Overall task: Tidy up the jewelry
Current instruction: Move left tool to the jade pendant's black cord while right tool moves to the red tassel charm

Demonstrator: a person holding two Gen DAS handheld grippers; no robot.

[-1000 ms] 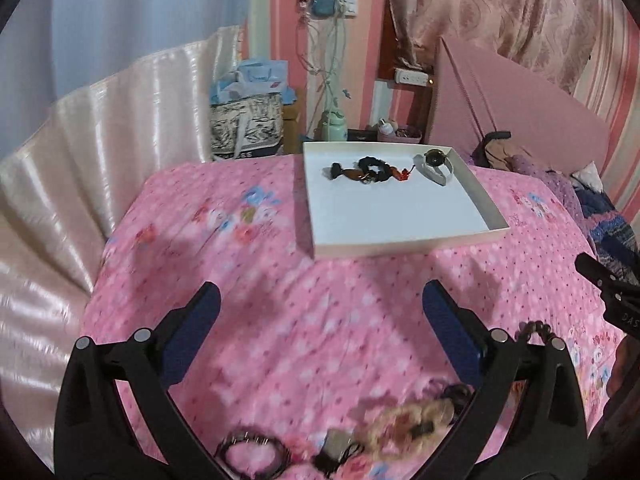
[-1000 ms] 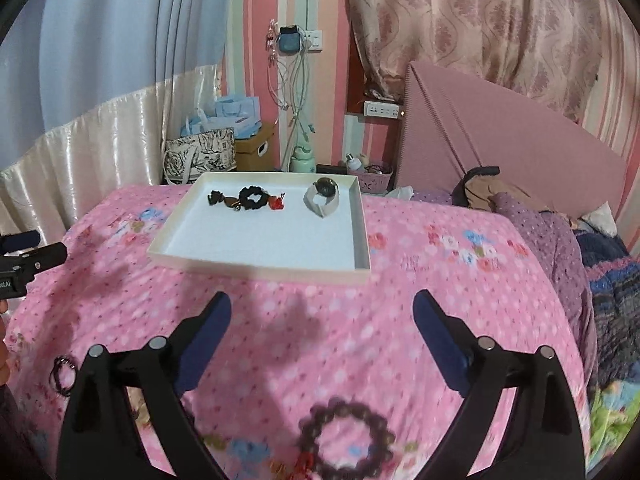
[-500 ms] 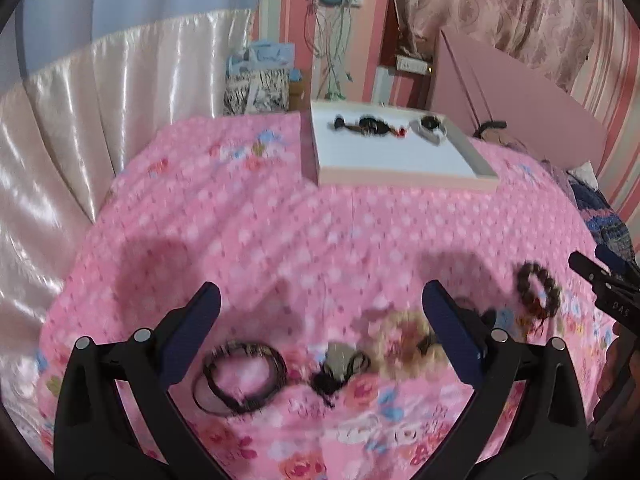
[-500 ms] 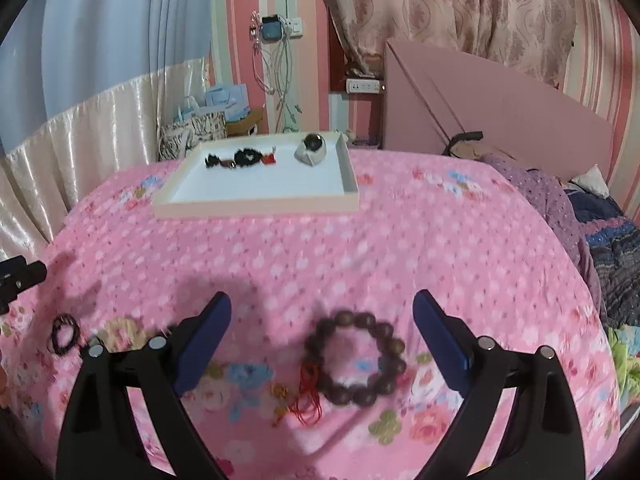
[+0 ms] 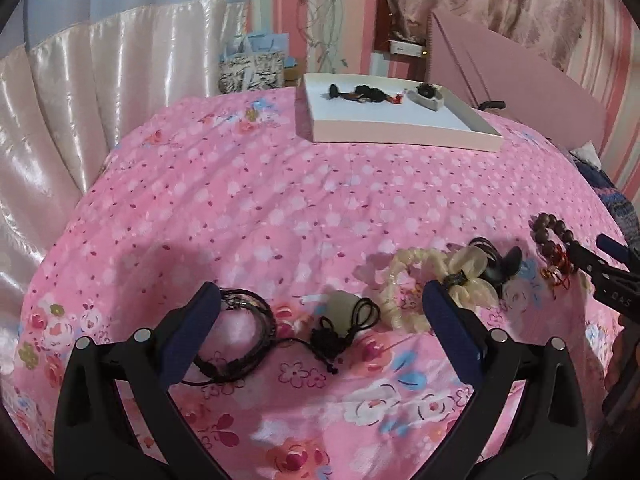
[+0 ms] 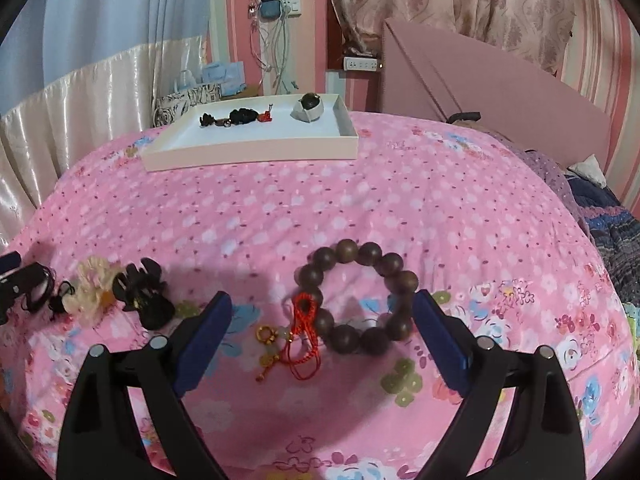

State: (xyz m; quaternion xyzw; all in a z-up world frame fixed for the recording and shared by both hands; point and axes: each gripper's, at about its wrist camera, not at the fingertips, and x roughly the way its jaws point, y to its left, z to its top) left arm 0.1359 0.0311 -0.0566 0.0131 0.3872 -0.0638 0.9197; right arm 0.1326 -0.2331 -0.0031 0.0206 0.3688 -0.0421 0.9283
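My left gripper [image 5: 320, 308] hovers open low over the pink bedspread. Between its fingers lie a black cord bracelet [image 5: 240, 332] and a pale pendant on a knotted black cord [image 5: 344, 316]. A cream scrunchie [image 5: 404, 280] and a black claw clip [image 5: 500, 264] sit to their right. My right gripper [image 6: 322, 308] is also open, with a wooden bead bracelet [image 6: 406, 282] and its red cord with a gold charm [image 6: 306, 316] between the fingers. The white tray [image 6: 252, 152] stands far back holding dark hair pieces [image 6: 236, 116] and a watch on a white holder [image 6: 308, 108].
The same tray [image 5: 400, 136] shows in the left wrist view, with open bedspread between it and the jewellery. A pink headboard [image 6: 480, 80] and piled clothes [image 6: 600, 208] are at the right. Shiny curtains [image 5: 80, 100] and bags [image 5: 252, 68] stand at the left.
Both grippers have drawn back from the tray and come down over the jewellery near the bed's front. The loose pieces now lie between the fingers. Both stay open.
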